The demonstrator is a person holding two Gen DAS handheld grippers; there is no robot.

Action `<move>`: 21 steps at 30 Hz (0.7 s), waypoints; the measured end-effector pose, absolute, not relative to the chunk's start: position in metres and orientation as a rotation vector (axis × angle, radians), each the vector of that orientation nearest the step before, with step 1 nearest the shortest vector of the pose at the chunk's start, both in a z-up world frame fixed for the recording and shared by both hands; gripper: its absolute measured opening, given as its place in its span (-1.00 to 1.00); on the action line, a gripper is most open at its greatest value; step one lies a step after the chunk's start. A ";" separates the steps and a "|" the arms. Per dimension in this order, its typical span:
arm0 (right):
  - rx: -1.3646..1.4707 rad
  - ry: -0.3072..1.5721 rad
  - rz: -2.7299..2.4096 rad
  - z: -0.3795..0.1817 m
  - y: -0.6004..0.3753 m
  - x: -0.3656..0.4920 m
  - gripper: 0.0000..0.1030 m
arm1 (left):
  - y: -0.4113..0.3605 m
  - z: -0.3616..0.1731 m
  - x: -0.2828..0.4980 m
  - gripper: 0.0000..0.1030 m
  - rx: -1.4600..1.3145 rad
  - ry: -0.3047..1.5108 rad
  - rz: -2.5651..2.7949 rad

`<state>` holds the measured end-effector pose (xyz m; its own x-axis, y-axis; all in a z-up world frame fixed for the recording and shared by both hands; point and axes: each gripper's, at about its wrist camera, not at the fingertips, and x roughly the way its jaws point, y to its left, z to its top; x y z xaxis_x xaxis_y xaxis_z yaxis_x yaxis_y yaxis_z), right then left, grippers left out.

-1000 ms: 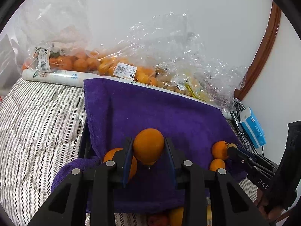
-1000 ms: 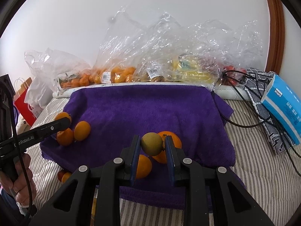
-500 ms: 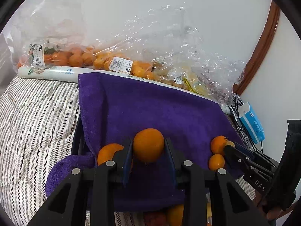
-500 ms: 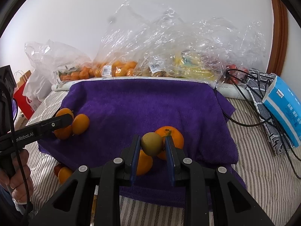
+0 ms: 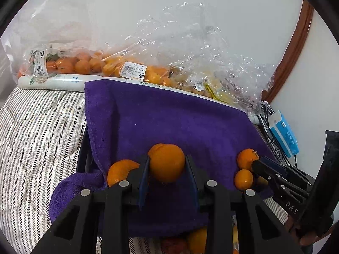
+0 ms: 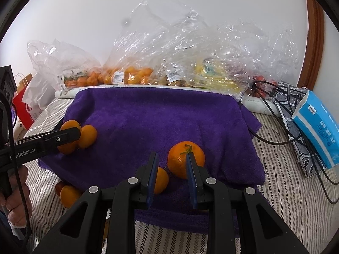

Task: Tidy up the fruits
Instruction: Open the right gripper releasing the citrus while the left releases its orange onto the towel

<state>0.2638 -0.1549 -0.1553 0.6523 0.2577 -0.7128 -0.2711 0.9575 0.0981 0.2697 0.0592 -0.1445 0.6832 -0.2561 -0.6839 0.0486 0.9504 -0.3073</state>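
Note:
A purple towel point(image 5: 173, 124) point(image 6: 161, 118) lies over a raised stand on the striped bed. My left gripper point(image 5: 167, 165) is shut on an orange point(image 5: 167, 162) over the towel's near left corner, beside another orange point(image 5: 119, 170). My right gripper point(image 6: 171, 165) is open and empty over the towel's near edge. A large stemmed orange point(image 6: 180, 158) lies just behind its right finger and a small orange point(image 6: 161, 180) by its left finger. Both show in the left wrist view point(image 5: 246, 158) point(image 5: 243, 178). Two oranges point(image 6: 86, 133) sit at the towel's left corner.
Clear plastic bags of oranges point(image 6: 135, 74) and yellow fruit point(image 6: 214, 78) line the wall behind the towel. A blue tissue box point(image 6: 317, 127) and black cables point(image 6: 275, 139) lie to the right. More fruit point(image 6: 67, 194) lies under the towel's near edge. A red bag point(image 6: 23, 110) stands at the left.
My right gripper has opened and the small greenish-brown fruit it held is no longer between its fingers. My left gripper still holds its orange, little moved.

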 end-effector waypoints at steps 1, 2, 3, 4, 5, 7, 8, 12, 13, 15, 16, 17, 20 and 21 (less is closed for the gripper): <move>-0.017 0.806 0.300 -0.155 -0.155 0.264 -0.49 | 0.059 -0.145 0.270 -0.39 -0.276 0.803 -0.173; -0.016 0.806 0.300 -0.155 -0.155 0.264 -0.49 | 0.059 -0.145 0.270 -0.39 -0.277 0.803 -0.173; -0.014 0.807 0.298 -0.155 -0.155 0.264 -0.49 | 0.059 -0.145 0.270 -0.39 -0.277 0.803 -0.174; -0.011 0.806 0.296 -0.155 -0.156 0.264 -0.49 | 0.058 -0.145 0.270 -0.39 -0.277 0.804 -0.176; -0.007 0.806 0.295 -0.154 -0.156 0.264 -0.49 | 0.058 -0.145 0.270 -0.39 -0.276 0.805 -0.177; 0.001 0.806 0.296 -0.154 -0.158 0.264 -0.49 | 0.057 -0.145 0.269 -0.39 -0.272 0.805 -0.178; 0.005 0.804 0.296 -0.153 -0.158 0.264 -0.48 | 0.057 -0.146 0.269 -0.39 -0.271 0.809 -0.178; 0.017 0.790 0.296 -0.150 -0.161 0.263 -0.41 | 0.057 -0.147 0.270 -0.40 -0.273 0.813 -0.179; 0.018 0.788 0.295 -0.150 -0.161 0.263 -0.39 | 0.057 -0.147 0.270 -0.40 -0.272 0.813 -0.179; 0.020 0.783 0.292 -0.149 -0.161 0.262 -0.38 | 0.056 -0.148 0.270 -0.40 -0.273 0.815 -0.181; 0.021 0.783 0.292 -0.149 -0.162 0.263 -0.37 | 0.056 -0.149 0.270 -0.40 -0.273 0.817 -0.182; 0.023 0.781 0.291 -0.149 -0.162 0.263 -0.36 | 0.056 -0.149 0.270 -0.40 -0.272 0.819 -0.182; 0.023 0.777 0.288 -0.148 -0.163 0.262 -0.32 | 0.056 -0.149 0.270 -0.40 -0.271 0.820 -0.183; 0.023 0.776 0.288 -0.148 -0.163 0.262 -0.32 | 0.056 -0.149 0.270 -0.40 -0.271 0.819 -0.184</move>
